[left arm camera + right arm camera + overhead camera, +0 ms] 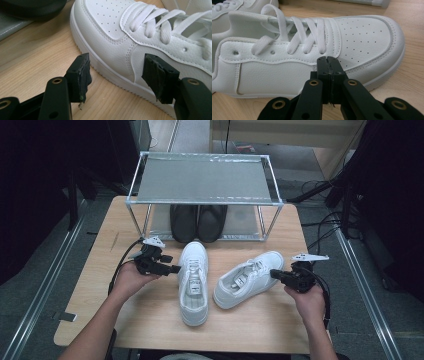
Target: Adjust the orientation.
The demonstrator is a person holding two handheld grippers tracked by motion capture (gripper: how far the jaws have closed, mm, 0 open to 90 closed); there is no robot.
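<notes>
Dark floor and cable clutter surround a small wooden table (150, 315), at whose far edge stands a low metal-framed shoe rack (202, 200) with a pair of black shoes (198, 222) tucked on its bottom shelf. Two white sneakers lie in front of it: the left sneaker (193, 282) points toward the rack, the right sneaker (248, 278) is angled with its toe toward the right. The left gripper (176, 269) sits just beside the left sneaker's outer side with its jaws spread wide and holding nothing, one jaw near the sole edge by the table, the other in front of the side panel. The right gripper (273, 273) has its jaws pressed together, empty, the tips close against the right sneaker's side near the toe. These look light for their bulk, with a stiff rubber sole and a softer, smooth upper that could slip under the pads; I would judge the firm collar or heel rim, or the sole and sidewall together, a better grip than the loose laces. Whether the shut tips actually touch the leather I cannot tell, and both sneakers' heels are cut off in the gripper views.
</notes>
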